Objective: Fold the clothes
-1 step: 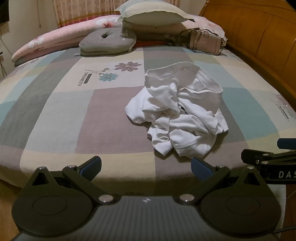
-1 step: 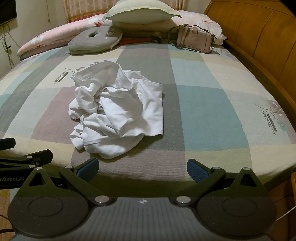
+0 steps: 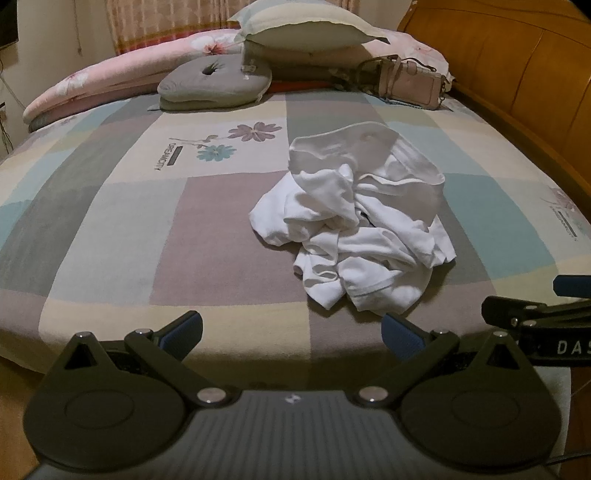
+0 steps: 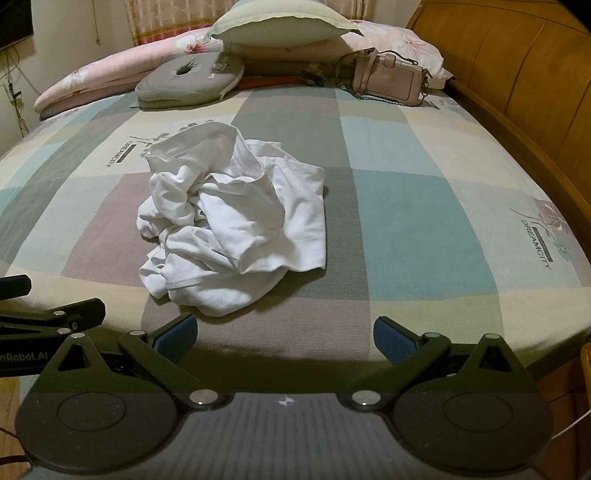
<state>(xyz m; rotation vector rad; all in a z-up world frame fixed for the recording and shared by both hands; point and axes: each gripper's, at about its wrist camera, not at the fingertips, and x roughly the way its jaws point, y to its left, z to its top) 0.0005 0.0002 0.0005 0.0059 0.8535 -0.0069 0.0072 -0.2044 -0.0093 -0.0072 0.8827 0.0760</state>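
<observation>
Dim bedroom light falls across a bed with a patchwork cover in mauve, teal, cream and grey blocks [image 3: 122,229], and everything I describe sits relative to the crumpled white cotton garment [image 3: 354,225] heaped on it.

Nearest me, short of the garment and off the bed's near edge, my left gripper [image 3: 291,328] has its blue-padded fingers [image 3: 184,328] spread wide with nothing between them. My right gripper [image 4: 284,332] is the same: fingers [image 4: 391,339] well apart, empty. Neither touches the cloth.

The garment lies near the foot of the bed, roughly central. I judge it light, soft and limp. It will sag and drag rather than hold shape, and thin cloth can slip from a shallow pinch. A stitched hem [image 4: 181,284] shows along its near edge. I would take hold there, or at the banded rim [image 3: 417,158] on its far side, since a seam gives more to bite on than loose fabric.

What kind of garment it is I cannot tell. Sleeves, collar and corners are buried in the folds, and a dark gap [image 3: 365,218] in the middle hides the inner layers.

Beyond the garment, a grey round cushion [image 3: 214,83] and a pale pink handbag [image 3: 410,85] rest by the pillows [image 3: 306,31]. To the garment's right runs a wooden bed frame [image 3: 517,74].
</observation>
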